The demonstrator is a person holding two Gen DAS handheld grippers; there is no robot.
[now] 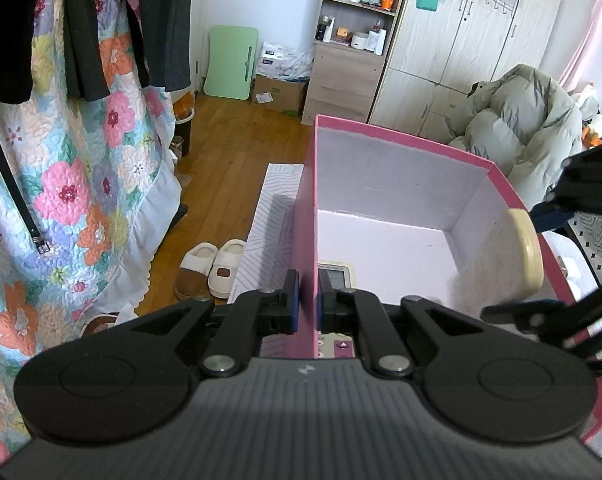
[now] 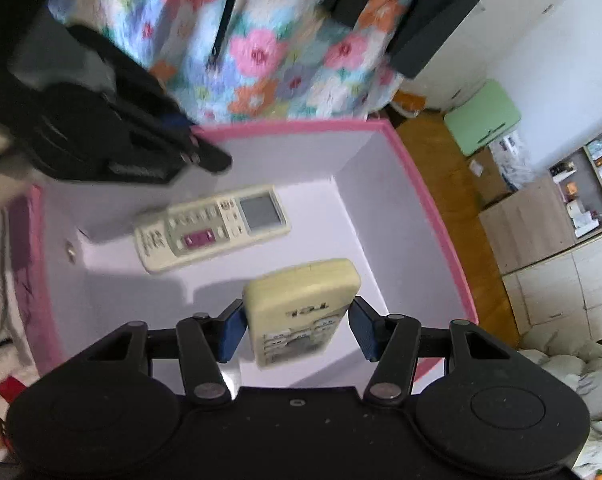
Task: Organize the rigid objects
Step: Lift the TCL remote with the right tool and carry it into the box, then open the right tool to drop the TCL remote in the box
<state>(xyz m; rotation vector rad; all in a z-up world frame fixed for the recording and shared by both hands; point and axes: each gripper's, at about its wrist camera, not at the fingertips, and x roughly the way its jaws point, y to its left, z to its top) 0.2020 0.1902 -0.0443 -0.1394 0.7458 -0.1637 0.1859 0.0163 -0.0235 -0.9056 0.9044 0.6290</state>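
Observation:
A pink box (image 1: pixel 397 178) with a white inside fills the middle of the left wrist view. My left gripper (image 1: pixel 309 300) is shut on its near left wall, one pad on each side. A white remote (image 2: pixel 213 232) with a grey screen lies flat on the box floor; only its screen end (image 1: pixel 337 276) shows past the left fingers. My right gripper (image 2: pixel 297 328) hangs over the box (image 2: pixel 433 208), shut on a cream remote (image 2: pixel 301 304) with its buttons facing up. From the left wrist this cream remote (image 1: pixel 525 252) is seen end-on above the box's right rim, between the right gripper (image 1: pixel 521 300) fingers.
A floral quilt (image 1: pixel 81 184) hangs at the left with dark clothes and a belt over it. Slippers (image 1: pixel 217 268) and a striped mat (image 1: pixel 269 220) lie on the wood floor beside the box. A puffy grey jacket (image 1: pixel 521 120), a wardrobe and a shelf unit (image 1: pixel 357 20) stand behind.

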